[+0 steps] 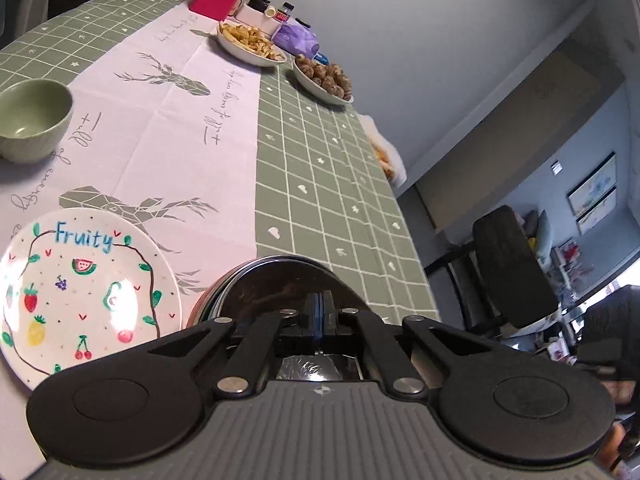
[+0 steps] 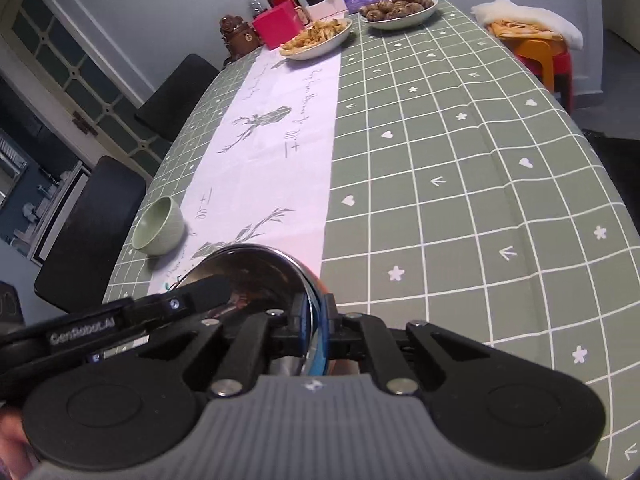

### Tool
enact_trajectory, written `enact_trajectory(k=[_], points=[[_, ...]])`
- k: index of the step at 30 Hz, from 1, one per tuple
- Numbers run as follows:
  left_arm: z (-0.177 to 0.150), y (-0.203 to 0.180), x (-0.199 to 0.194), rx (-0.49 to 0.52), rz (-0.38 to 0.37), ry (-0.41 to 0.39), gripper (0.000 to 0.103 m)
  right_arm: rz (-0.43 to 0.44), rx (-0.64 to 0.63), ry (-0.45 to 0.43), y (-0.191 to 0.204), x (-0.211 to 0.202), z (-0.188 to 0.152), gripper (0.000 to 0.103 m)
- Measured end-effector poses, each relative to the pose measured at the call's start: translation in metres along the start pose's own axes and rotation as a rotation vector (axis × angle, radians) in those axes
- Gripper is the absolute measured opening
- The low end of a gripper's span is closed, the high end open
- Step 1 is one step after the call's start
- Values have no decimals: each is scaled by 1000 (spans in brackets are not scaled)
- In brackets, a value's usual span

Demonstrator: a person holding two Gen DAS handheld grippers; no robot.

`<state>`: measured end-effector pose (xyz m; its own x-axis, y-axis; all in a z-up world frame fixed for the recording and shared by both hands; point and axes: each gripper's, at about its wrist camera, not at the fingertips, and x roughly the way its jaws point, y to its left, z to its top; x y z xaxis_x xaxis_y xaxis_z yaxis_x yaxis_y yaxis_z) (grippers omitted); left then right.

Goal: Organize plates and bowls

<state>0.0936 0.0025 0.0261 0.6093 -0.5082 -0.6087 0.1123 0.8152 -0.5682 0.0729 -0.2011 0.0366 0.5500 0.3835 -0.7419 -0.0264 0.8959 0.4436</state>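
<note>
Green checked tablecloth point(image 2: 440, 160): round shiny steel bowl point(image 2: 256, 276) is clamped by both grippers, left gripper point(image 1: 319, 312), right gripper point(image 2: 316, 320); pale green ceramic bowl point(image 2: 158, 226) at ten o'clock and white round fruit-painted plate point(image 1: 88, 288) remain unstacked.

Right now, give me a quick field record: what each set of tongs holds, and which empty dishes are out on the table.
left tongs: shut on the rim of the steel bowl
right tongs: shut on the same steel bowl's rim, opposite side
steel bowl: shiny, empty inside as far as visible
fruit plate: flat on the cloth, left of the steel bowl, empty
green bowl: upright, empty, further up the table
food dishes: fries plate, second plate, far end
</note>
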Motion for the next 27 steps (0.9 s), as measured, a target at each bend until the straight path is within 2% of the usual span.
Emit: enact_trajectory(k=[5, 10, 12, 13, 15, 17, 20, 22, 23, 27], points=[[1, 0, -7, 7, 2, -2, 0, -11, -3, -4, -1, 0, -1, 3], [2, -12, -25, 107, 72, -78, 1, -4, -29, -17, 5, 0, -2, 4], [4, -14, -33, 143, 92, -100, 11, 8, -33, -20, 4, -1, -3, 5], [6, -14, -36, 154, 112, -104, 20, 11, -34, -21, 5, 0, -3, 5], [9, -12, -39, 167, 175, -96, 23, 18, -35, -20, 5, 0, -3, 8], [12, -6, -40, 157, 204, -81, 26, 23, -33, -16, 6, 1, -2, 10], [16, 8, -38, 91, 180, -44, 30, 24, -29, -15, 6, 2, -2, 15], [17, 19, -34, 36, 146, -12, 32, 25, -17, -11, 5, 3, -1, 22], [17, 23, -33, 18, 123, -13, 32, 24, -12, -8, 4, 4, -1, 30], [16, 34, -26, -57, 84, 9, 32, 24, 0, -3, 3, 6, -1, 30]])
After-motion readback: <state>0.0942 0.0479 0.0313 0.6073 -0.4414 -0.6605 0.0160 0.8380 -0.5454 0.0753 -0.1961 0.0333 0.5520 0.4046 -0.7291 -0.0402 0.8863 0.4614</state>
